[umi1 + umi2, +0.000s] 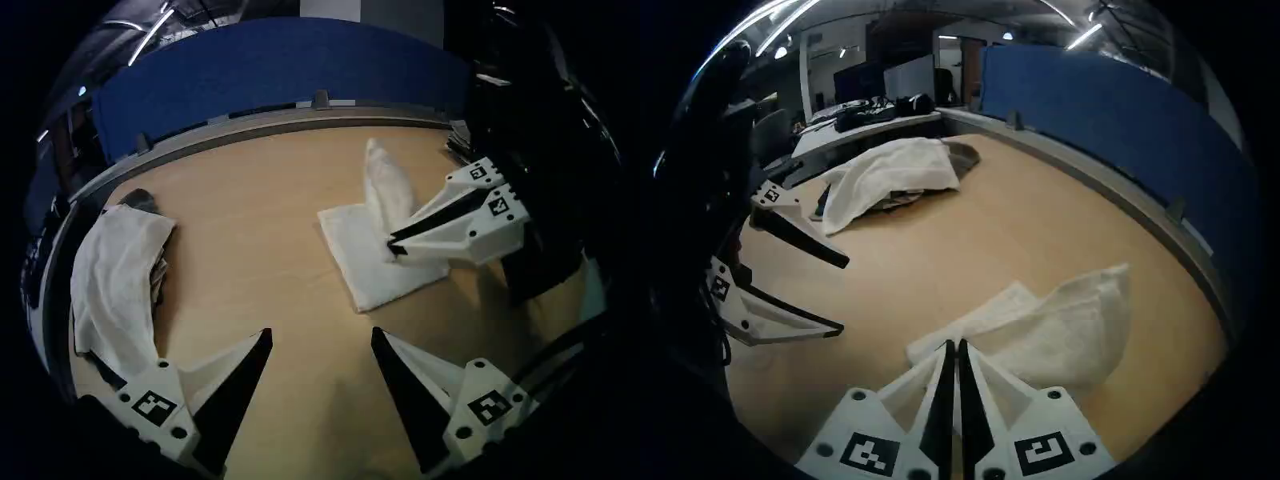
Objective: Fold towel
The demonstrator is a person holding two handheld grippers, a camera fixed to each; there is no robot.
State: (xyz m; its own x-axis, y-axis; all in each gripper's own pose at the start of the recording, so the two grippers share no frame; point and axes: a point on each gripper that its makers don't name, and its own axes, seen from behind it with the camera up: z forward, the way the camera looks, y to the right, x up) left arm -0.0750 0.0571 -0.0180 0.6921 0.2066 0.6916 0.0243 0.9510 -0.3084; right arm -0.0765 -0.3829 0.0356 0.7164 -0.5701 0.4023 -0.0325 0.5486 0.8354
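My right gripper [956, 346] is pinched together on an edge of the towel [360, 252], which lies partly doubled over on the table [264, 208], and my left gripper [320, 340] hangs spread apart nearby, so I judge the fold begun, not finished.

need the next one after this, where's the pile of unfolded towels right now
In the left gripper view the towel pile lies at the table's left edge, left of the left gripper, well apart from the towel that the right gripper pinches.
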